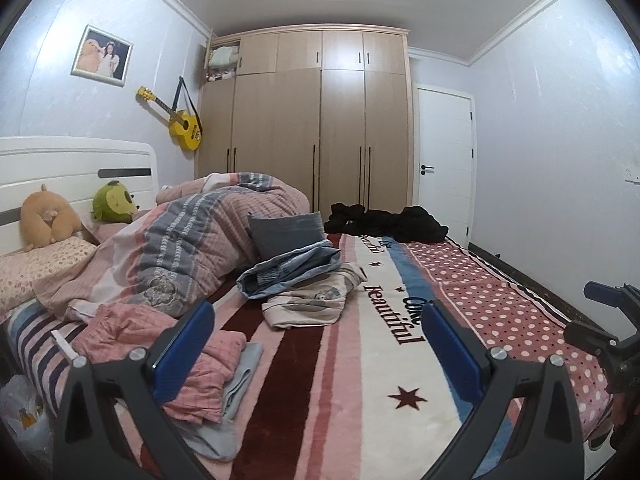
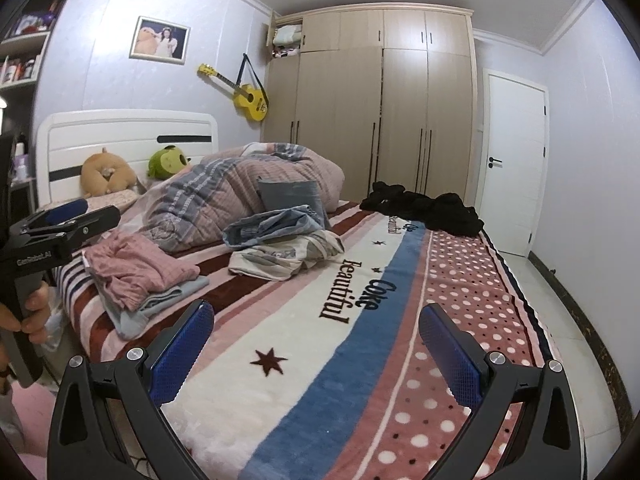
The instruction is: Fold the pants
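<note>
Left claw [image 1: 318,320] and right claw [image 2: 316,320] both wide open, empty, above blanket [image 2: 304,360]; jeans [image 2: 276,228] ahead, untouched.

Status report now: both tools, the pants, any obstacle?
Left tool open, empty. Right tool open, empty. Crumpled blue denim pants unfolded, mid-bed, atop cream printed garment. Nothing blocking.

Far ahead of the gripper stands a tall light-wood wardrobe [image 2: 384,100], with a white panelled door [image 2: 514,160] to its right. Up to the left, a yellow guitar [image 2: 250,98] and a white-framed photograph [image 2: 160,39] hang on the pale wall, above an orange plush toy [image 2: 104,174] and a green plush toy [image 2: 168,162] near the white headboard [image 2: 128,132].
</note>
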